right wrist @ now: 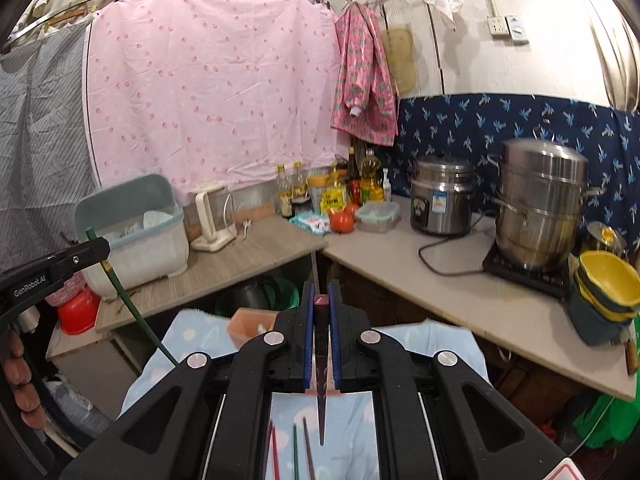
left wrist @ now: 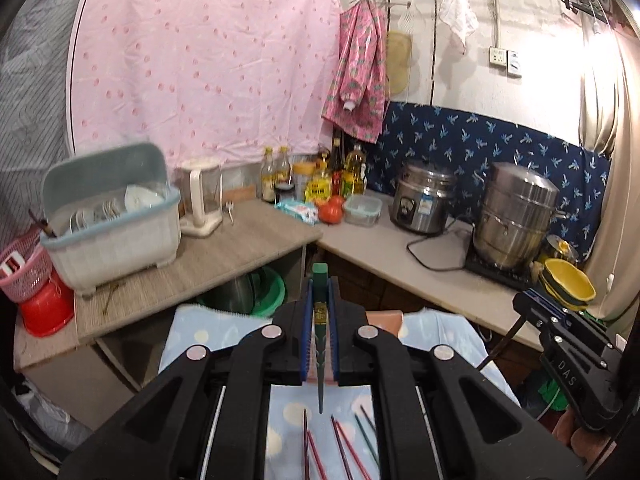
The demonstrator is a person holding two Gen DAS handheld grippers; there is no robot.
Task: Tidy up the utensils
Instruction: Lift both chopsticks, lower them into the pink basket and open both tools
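A: Pink dotted curtain (left wrist: pixel 200 60) behind, grey counter (left wrist: pixel 224 256) with dish rack (left wrist: pixel 112 220), oil bottles (right wrist: pixel 368 180), steel cooker (right wrist: pixel 442 200), stacked steamer pot (right wrist: pixel 540 204). Readable text?

B: "GenRobot.AI" on left gripper (right wrist: pixel 94 248) body in right view; "DAS" on right gripper (left wrist: pixel 532 300) body in left view. Bottle labels too blurred to read.

A: Gripper states?

B: Left clamped on green chopstick (left wrist: pixel 321 320), tip pointing down over blue dotted cloth (left wrist: pixel 208 336). Right clamped on dark red chopstick (right wrist: pixel 321 344), same pose.

A: Remaining utensils?

B: Loose chopsticks (left wrist: pixel 344 452), red and green, lying on cloth below grippers. Pink container (right wrist: pixel 248 326) at cloth's far edge, just beside right gripper's fingers.
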